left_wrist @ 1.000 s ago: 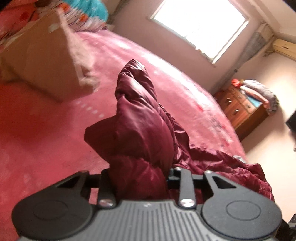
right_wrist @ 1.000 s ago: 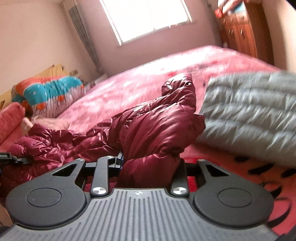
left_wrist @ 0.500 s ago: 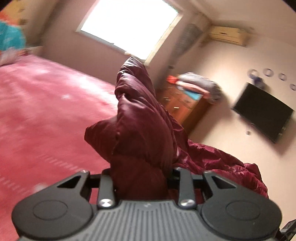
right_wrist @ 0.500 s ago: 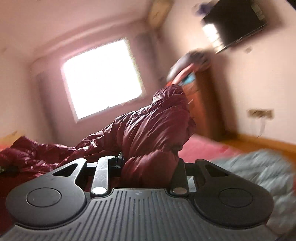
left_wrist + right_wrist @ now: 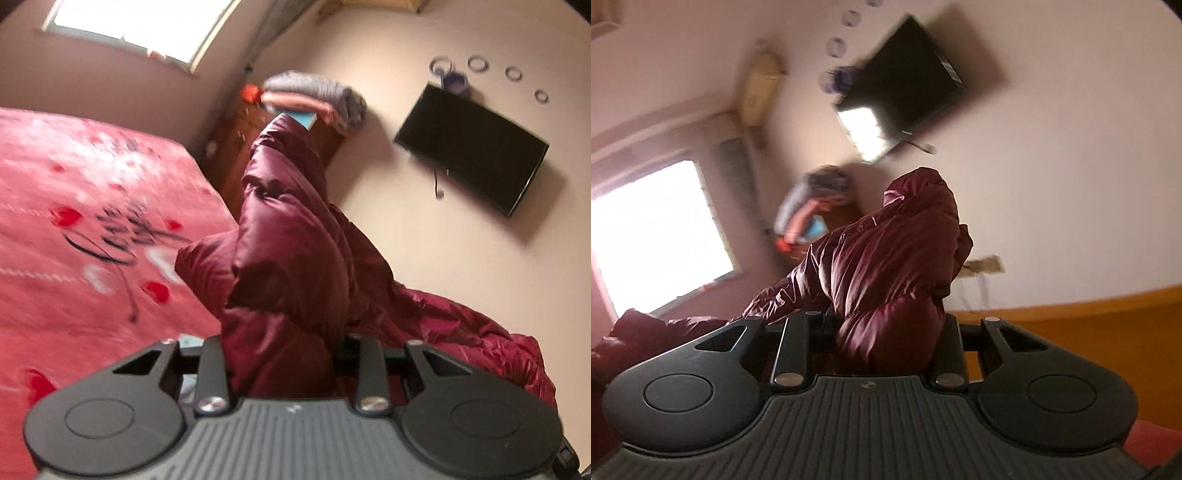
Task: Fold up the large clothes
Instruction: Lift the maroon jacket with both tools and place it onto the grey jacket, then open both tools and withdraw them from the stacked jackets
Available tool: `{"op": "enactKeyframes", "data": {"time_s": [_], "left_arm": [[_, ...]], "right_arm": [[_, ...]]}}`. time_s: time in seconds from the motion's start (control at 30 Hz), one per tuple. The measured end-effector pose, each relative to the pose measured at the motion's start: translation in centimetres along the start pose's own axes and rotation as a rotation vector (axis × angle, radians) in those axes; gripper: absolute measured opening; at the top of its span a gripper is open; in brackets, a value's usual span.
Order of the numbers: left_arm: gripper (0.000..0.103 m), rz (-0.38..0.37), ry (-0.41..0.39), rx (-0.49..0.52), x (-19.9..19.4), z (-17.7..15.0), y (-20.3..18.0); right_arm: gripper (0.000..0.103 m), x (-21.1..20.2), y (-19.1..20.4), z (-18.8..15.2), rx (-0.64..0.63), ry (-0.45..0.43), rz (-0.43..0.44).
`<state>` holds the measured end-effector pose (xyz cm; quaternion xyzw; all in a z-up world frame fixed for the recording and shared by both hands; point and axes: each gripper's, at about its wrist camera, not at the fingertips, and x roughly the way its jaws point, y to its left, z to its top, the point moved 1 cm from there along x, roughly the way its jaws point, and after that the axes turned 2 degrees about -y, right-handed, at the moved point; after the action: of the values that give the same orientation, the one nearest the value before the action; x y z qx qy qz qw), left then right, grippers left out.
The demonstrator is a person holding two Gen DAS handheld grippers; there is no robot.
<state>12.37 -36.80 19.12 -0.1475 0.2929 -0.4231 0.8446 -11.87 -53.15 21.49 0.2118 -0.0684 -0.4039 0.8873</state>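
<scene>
A dark red puffer jacket (image 5: pixel 291 236) is bunched up between the jaws of my left gripper (image 5: pixel 284 354), which is shut on it above the pink bed (image 5: pixel 74 221). The rest of the jacket trails off to the right (image 5: pixel 480 325). In the right wrist view another bunch of the same puffer jacket (image 5: pixel 897 266) stands up out of my right gripper (image 5: pixel 882 339), also shut on it. From there the fabric stretches left (image 5: pixel 665 328) toward the window. The fingertips of both grippers are buried in the cloth.
A wooden dresser (image 5: pixel 236 147) with stacked folded clothes (image 5: pixel 314 96) stands against the wall past the bed's far corner. A black television (image 5: pixel 472 147) hangs on the wall. The orange wood floor (image 5: pixel 1089 325) shows to the right of the right gripper.
Both grippers have swung round from the bed toward the wall with the television and risen, carrying the jacket. The grey jacket and the cardboard box have left view.
</scene>
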Motion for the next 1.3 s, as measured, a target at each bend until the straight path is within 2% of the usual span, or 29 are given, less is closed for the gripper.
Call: {"op": "enactKeyframes", "data": {"time_s": [0.13, 0.23, 0.3, 0.37, 0.4, 0.47, 0.5, 0.57, 0.6, 0.63, 0.7, 0.77, 0.9, 0.97, 1.13, 1.2, 1.3], "left_arm": [[0.03, 0.043, 0.083, 0.01, 5.1, -2.3, 0.2], [0.031, 0.086, 0.108, 0.034, 7.1, -3.5, 1.1], [0.033, 0.092, 0.117, 0.031, 8.0, -3.7, 1.5], [0.041, 0.1, 0.126, 0.034, 8.3, -3.9, 2.1], [0.043, 0.105, 0.131, 0.035, 8.5, -3.5, 2.1], [0.057, 0.126, 0.142, 0.024, 8.8, -3.1, 2.5], [0.06, 0.132, 0.147, 0.019, 8.6, -2.9, 2.8], [0.07, 0.143, 0.145, 0.014, 8.3, -2.7, 3.1], [0.073, 0.162, 0.137, 0.014, 8.0, -2.5, 3.3], [0.076, 0.179, 0.133, 0.017, 7.6, -2.3, 3.5], [0.078, 0.209, 0.127, 0.023, 6.8, -1.9, 4.1], [0.084, 0.241, 0.097, 0.034, 5.3, -1.3, 4.5], [0.087, 0.264, 0.051, 0.041, 1.6, -0.8, 5.0], [0.089, 0.269, 0.038, 0.051, -0.4, -1.2, 4.9], [0.098, 0.283, 0.031, 0.072, -5.8, -4.1, 4.5], [0.099, 0.296, 0.041, 0.081, -7.9, -5.9, 4.5], [0.1, 0.317, 0.052, 0.081, -11.1, -8.7, 4.4]], "right_arm": [[0.036, 3.8, -2.1, -2.0, 0.007, 0.049, -0.093], [0.037, 6.1, -2.6, -3.4, -0.012, 0.082, -0.133], [0.04, 7.0, -2.5, -4.0, -0.035, 0.096, -0.151], [0.045, 7.8, -2.1, -4.2, -0.04, 0.104, -0.168], [0.048, 8.2, -2.2, -4.4, -0.048, 0.111, -0.182], [0.055, 9.3, -2.0, -4.4, -0.063, 0.122, -0.209], [0.065, 8.7, -1.3, -4.3, -0.066, 0.125, -0.224], [0.072, 8.9, -0.9, -3.6, -0.05, 0.131, -0.242], [0.08, 8.9, -0.7, -3.4, -0.032, 0.13, -0.249], [0.091, 9.2, -0.4, -3.3, -0.018, 0.126, -0.263], [0.102, 9.4, -0.1, -2.9, -0.016, 0.095, -0.322], [0.102, 9.6, 0.0, -2.6, 0.0, 0.058, -0.365], [0.102, 9.2, 0.6, -1.4, -0.004, -0.026, -0.409], [0.102, 9.4, 1.0, -0.6, 0.003, -0.057, -0.394], [0.103, 6.9, 3.0, 1.4, 0.001, -0.121, -0.332], [0.103, 6.1, 3.9, 1.6, 0.012, -0.117, -0.281], [0.103, 5.1, 4.2, 0.6, 0.03, -0.061, -0.225]]}}
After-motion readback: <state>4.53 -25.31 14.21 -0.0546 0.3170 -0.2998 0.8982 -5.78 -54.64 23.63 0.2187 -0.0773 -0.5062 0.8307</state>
